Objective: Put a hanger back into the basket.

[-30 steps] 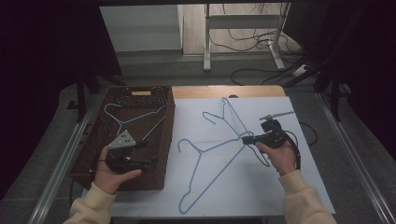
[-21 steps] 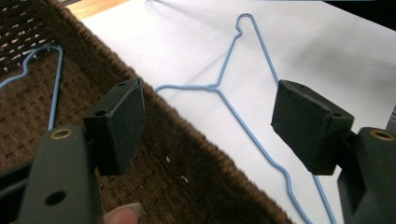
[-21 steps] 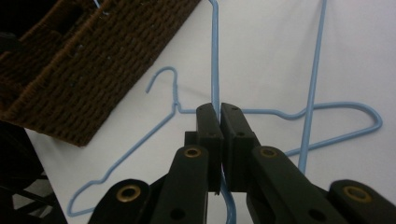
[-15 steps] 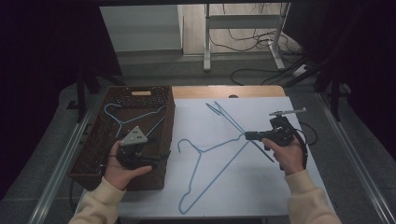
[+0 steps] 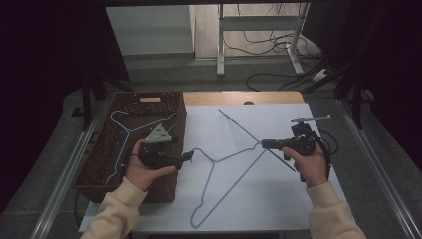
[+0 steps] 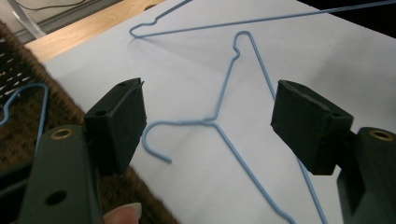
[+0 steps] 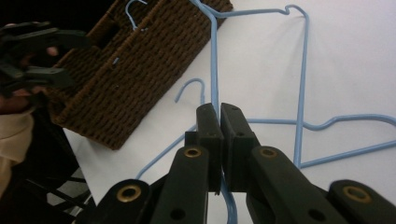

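A dim room with cables on the floor behind surrounds a table (image 5: 278, 97) covered by a white sheet (image 5: 239, 199), with a brown woven basket (image 5: 99, 164) at its left edge. The right claw (image 5: 263, 144) is clamped on the wire of a blue hanger (image 7: 212, 56), its jaws pressed together around the thin rod, and that hanger hangs tilted above the sheet. A second blue hanger (image 5: 211, 172) lies flat on the sheet between the two hands, its hook (image 6: 156, 140) pointing toward the basket. The left claw (image 5: 188, 157) stands wide apart and empty, just short of that hook. A third hanger (image 5: 124, 124) rests inside the basket.

These hangers look light, thin and springy: stiff enough to keep shape, but likely to pivot and swing when pinched at one point. The smooth coated wire may slip in the pads, so a grip near the twisted neck below the hook seems steadiest.
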Available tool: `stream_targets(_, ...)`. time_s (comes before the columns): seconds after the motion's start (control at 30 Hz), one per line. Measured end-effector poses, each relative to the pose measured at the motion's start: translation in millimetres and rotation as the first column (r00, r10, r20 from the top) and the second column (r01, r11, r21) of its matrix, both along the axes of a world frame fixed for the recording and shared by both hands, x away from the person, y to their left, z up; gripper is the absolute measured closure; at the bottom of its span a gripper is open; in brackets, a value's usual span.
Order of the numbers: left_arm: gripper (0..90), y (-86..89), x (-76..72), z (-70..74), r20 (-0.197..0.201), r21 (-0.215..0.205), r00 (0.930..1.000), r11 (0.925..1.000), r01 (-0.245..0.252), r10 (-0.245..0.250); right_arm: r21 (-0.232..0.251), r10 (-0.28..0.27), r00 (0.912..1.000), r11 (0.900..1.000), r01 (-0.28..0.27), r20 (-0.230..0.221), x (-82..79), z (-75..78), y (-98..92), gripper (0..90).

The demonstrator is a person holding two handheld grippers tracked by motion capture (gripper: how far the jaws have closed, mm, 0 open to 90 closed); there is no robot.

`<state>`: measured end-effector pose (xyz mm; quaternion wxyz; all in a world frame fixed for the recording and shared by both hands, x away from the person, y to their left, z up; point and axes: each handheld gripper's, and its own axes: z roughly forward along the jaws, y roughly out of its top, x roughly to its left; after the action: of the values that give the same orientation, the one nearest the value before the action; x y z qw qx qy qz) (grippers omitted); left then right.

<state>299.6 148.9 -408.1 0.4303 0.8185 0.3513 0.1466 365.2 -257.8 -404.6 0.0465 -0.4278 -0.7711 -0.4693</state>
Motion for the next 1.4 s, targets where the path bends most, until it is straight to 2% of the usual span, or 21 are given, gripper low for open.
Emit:
stream_targets(0.37, 26.9, -37.4, 39.9, -3.0, -0.028, 0.037, 0.9996, 0.9993, 0.004, -0.003, 0.029, 0.029, 0.9996, 0.999, -0.029, 0.0, -5.1, 5.0, -4.8, 87.8)
stream_targets(0.57, 27.6, -57.8, 56.6, -5.5, -0.016, 0.064, 0.9998, 0.9979, 0.012, -0.011, 0.054, 0.05, 0.9988, 0.997, -0.05, 0.004, -7.7, 8.9, -6.9, 87.8)
stream_targets(0.63, 28.4, -64.6, 65.0, -9.4, -0.026, 0.063, 0.9995, 0.9979, 0.016, -0.015, 0.054, 0.058, 0.9983, 0.997, -0.058, 0.002, -8.7, 9.4, -7.0, 87.8)
stream_targets(0.77, 29.5, -76.6, 80.0, -16.4, -0.019, 0.095, 0.9997, 0.9953, 0.019, -0.017, 0.062, 0.07, 0.9975, 0.996, -0.07, -0.001, -10.1, 10.4, -6.8, 87.9)
stream_targets(0.83, 30.5, -81.5, 84.4, -18.1, -0.015, 0.084, 0.9995, 0.996, 0.028, -0.027, 0.063, 0.079, 0.9969, 0.995, -0.079, 0.001, -10.8, 11.4, -6.8, 87.9)
stream_targets(1.03, 31.5, -89.3, 90.5, -19.4, -0.001, 0.096, 0.9976, 0.993, 0.07, -0.07, 0.079, 0.108, 0.9941, 0.991, -0.108, -0.001, -14.6, 15.4, -10.1, 87.9)
stream_targets(1.1, 32.2, -90.8, 91.7, -19.4, 0.007, 0.084, 0.9967, 0.9932, 0.08, -0.081, 0.082, 0.119, 0.9929, 0.99, -0.118, -0.002, -15.7, 16.3, -10.9, 88.0)
stream_targets(1.17, 34.4, -93.1, 92.5, -20.2, 0.01, 0.082, 0.9949, 0.9916, 0.099, -0.101, 0.086, 0.128, 0.9918, 0.988, -0.127, -0.001, -17.4, 18.0, -11.8, 87.9)
stream_targets(1.3, 43.1, -98.6, 92.6, -22.7, 0.03, 0.123, 0.9922, 0.9855, 0.116, -0.121, 0.104, 0.15, 0.9886, 0.983, -0.15, 0.0, -19.2, 20.8, -13.4, 87.9)
stream_targets(1.4, 61.2, -98.9, 90.5, -21.1, 0.042, 0.127, 0.9904, 0.9839, 0.126, -0.132, 0.114, 0.161, 0.987, 0.981, -0.16, 0.005, -19.4, 22.6, -15.5, 87.9)
